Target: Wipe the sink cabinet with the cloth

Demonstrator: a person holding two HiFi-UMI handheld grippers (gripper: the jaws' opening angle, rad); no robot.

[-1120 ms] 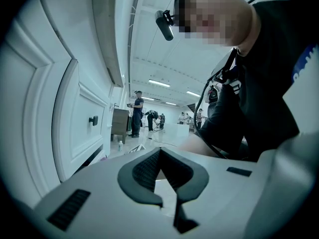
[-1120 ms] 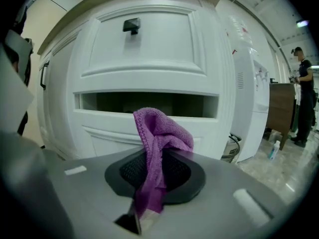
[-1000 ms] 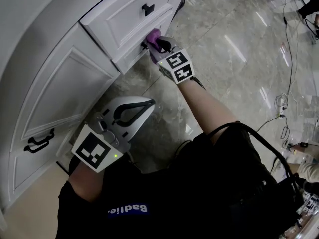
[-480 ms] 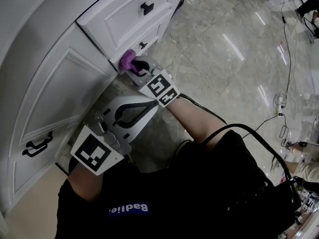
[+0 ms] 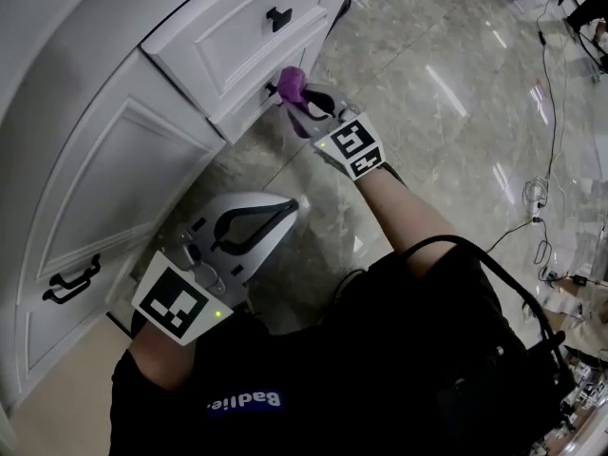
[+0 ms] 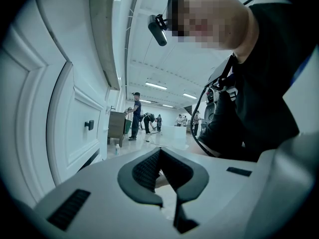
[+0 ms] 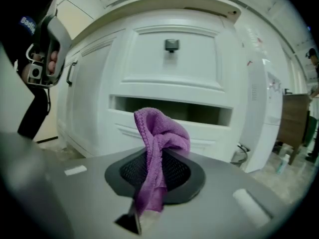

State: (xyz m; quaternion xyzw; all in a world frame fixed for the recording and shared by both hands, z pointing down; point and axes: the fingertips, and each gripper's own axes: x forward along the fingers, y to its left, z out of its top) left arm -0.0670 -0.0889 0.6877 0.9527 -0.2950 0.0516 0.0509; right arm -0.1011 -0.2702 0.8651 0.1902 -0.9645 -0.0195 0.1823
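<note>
The white sink cabinet point(image 5: 114, 150) fills the left of the head view, with two drawers and a panelled door. My right gripper point(image 5: 302, 98) is shut on a purple cloth point(image 5: 291, 82), and the cloth lies against the lower drawer front by its small black knob. In the right gripper view the cloth point(image 7: 162, 133) stands bunched up out of the shut jaws, in front of the drawers point(image 7: 169, 73). My left gripper point(image 5: 296, 202) hangs low over the floor, apart from the cabinet. Its jaws are shut with nothing between them point(image 6: 160, 152).
The upper drawer carries a black knob point(image 5: 280, 16), and a dark gap point(image 7: 169, 111) runs under it. The door has a black handle point(image 5: 72, 274). Cables point(image 5: 540, 198) trail over the glossy marble floor on the right. People point(image 6: 133, 114) stand far off down the room.
My right gripper swung left along the cabinet to the door's edge with the cloth, then came back right and up to the lower drawer. The left gripper has barely moved.
</note>
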